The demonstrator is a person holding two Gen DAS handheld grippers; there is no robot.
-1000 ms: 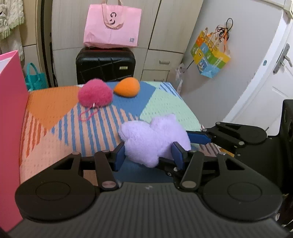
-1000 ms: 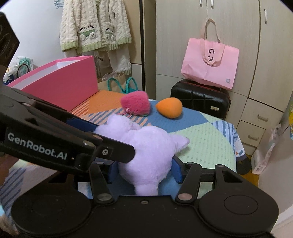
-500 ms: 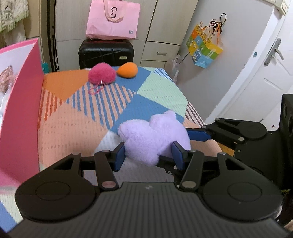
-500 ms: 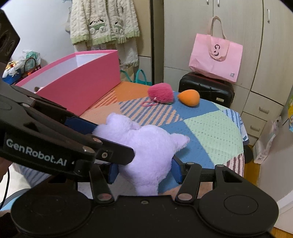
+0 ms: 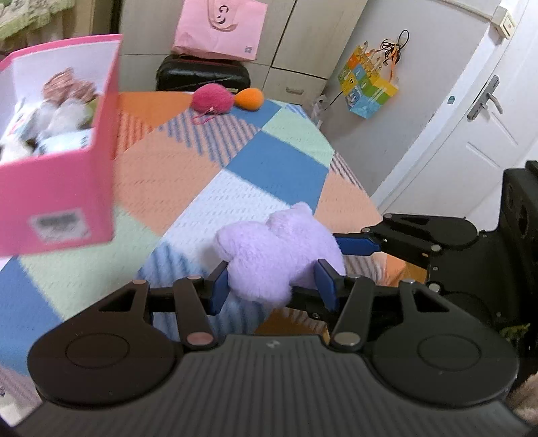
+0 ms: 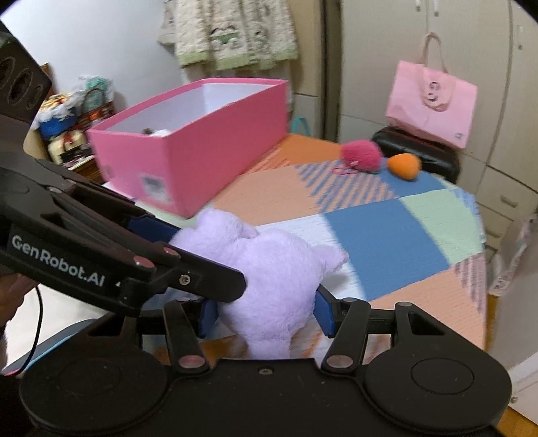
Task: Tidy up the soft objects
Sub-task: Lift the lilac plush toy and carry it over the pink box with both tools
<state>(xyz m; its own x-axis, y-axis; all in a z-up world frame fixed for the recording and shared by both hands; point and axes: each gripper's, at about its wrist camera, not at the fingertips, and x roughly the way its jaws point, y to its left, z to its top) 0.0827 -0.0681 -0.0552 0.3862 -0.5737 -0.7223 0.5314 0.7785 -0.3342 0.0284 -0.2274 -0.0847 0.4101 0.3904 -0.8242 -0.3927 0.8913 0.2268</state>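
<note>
Pink box (image 5: 60, 198) contents blur (motion-smeared) beyond the gripped purple plush (image 5: 275, 255).

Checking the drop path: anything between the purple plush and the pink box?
Nothing visible. The purple plush, gripped by both the left gripper and right gripper, faces bare blanket up to the pink box; only its wall must be cleared.

A pale pink tote bag (image 5: 220, 28) sat atop a black suitcase (image 5: 201, 75) against cream cupboards (image 6: 504, 101). A colourful paper bag (image 5: 368, 89) hung beside a white door (image 5: 470, 134).
</note>
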